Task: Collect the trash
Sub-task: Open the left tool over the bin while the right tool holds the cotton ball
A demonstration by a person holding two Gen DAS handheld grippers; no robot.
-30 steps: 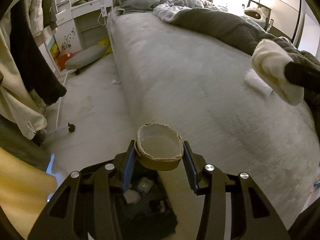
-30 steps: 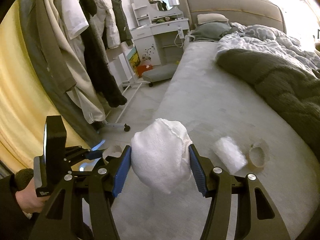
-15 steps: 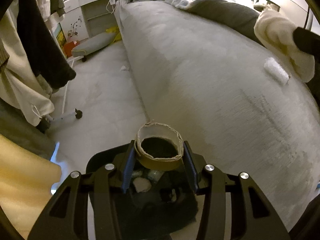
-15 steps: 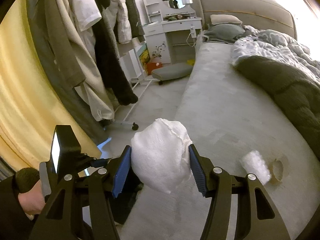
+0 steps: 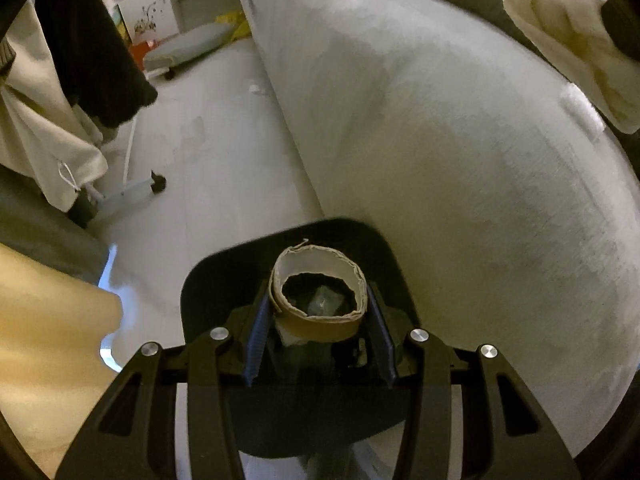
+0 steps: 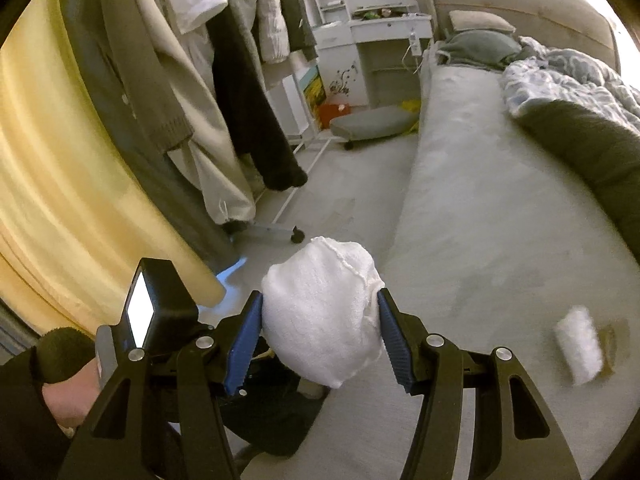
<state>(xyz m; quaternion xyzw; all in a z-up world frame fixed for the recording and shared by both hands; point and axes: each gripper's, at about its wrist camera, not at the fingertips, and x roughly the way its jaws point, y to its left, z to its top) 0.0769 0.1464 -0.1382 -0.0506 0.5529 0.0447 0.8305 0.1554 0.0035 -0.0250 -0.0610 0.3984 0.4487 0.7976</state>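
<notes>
My left gripper (image 5: 318,312) is shut on a brown cardboard tape ring (image 5: 320,322) and holds it directly over the open black trash bin (image 5: 208,280) beside the bed; trash lies inside. My right gripper (image 6: 320,332) is shut on a crumpled white tissue wad (image 6: 320,320), above the bed's edge and the bin (image 6: 272,412). The wad also shows at the top right of the left wrist view (image 5: 568,36). A small white tissue (image 6: 578,344) lies on the bed (image 6: 480,208) next to a flattened brown cardboard piece (image 6: 614,340); the tissue also shows in the left wrist view (image 5: 582,110).
Clothes hang on a wheeled rack (image 6: 224,120) at the left, beside a yellow curtain (image 6: 60,184). A white dresser (image 6: 372,48) and a low grey stool (image 6: 372,122) stand at the far end. A dark blanket (image 6: 592,148) lies on the bed.
Both grippers have moved left off the bed toward the bin. The tape ring now hangs over the bin's opening; the tissue wad is nearer the bed's edge.
</notes>
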